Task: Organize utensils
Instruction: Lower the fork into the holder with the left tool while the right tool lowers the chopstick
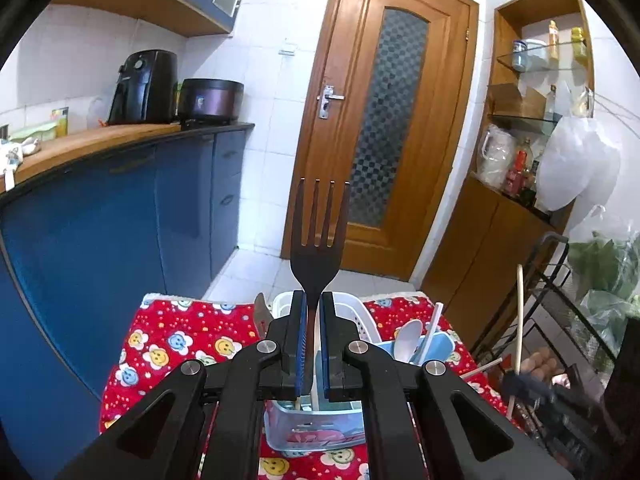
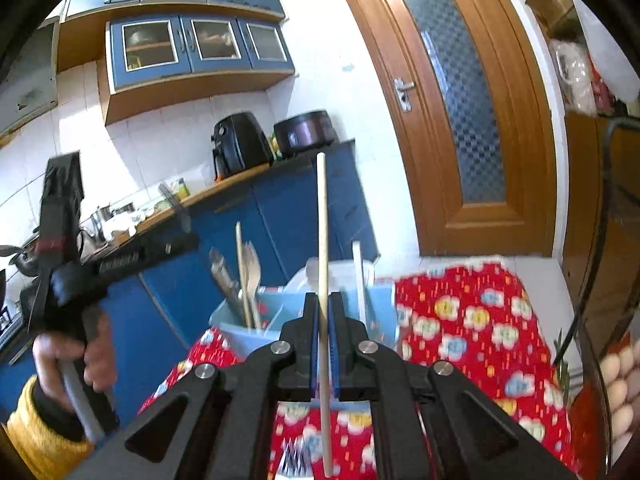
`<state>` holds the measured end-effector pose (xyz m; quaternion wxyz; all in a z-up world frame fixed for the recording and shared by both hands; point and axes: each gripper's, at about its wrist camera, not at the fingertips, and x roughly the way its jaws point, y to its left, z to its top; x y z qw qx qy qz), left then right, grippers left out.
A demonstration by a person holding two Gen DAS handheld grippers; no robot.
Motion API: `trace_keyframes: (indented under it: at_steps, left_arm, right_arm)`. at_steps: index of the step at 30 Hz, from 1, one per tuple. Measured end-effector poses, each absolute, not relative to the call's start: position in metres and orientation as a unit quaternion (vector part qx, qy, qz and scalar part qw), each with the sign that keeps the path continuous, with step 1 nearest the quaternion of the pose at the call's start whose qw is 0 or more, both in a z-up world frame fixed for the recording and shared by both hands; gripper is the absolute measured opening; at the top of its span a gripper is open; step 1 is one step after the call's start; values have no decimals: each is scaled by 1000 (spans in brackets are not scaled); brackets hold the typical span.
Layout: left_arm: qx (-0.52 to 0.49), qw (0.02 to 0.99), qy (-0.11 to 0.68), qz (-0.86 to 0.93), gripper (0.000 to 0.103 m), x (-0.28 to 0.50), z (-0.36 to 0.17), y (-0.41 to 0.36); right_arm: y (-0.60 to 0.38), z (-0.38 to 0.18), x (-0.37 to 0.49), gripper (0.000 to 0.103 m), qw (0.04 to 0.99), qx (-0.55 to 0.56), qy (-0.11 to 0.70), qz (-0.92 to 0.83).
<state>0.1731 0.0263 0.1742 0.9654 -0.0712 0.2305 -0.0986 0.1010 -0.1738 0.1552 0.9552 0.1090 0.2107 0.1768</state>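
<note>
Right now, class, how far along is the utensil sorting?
Done: a wooden fork and a white plastic spoon stand in the light blue divided holder. In hand: the left hand-held gripper clamps a dark fork; the right hand-held gripper clamps a pale wooden chopstick. Left: a silvery fork on the red flowered cloth.

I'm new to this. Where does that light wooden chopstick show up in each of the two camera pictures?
Left wrist view: the chopstick stands upright at far right, held by the blurred right gripper.
Right wrist view: the chopstick runs up the centre, clamped in the right gripper.
Shared landmark: the wooden door with patterned glass.
</note>
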Motion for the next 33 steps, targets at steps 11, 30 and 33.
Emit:
trace_keyframes:
  at_steps: [11,30,33]
  left_arm:
    - [-56,964,239,-105,6,178,157,20]
    - [-76,954,265,-122,6,184,132,19]
    - [-74,952,270,-124,6,185,129,18]
  right_arm:
    - [-164,167,148,6,975,100,148,130]
    - [-142,123,162,6,988,47,120,91]
    - [-142,120,160,6,987,47,125,93]
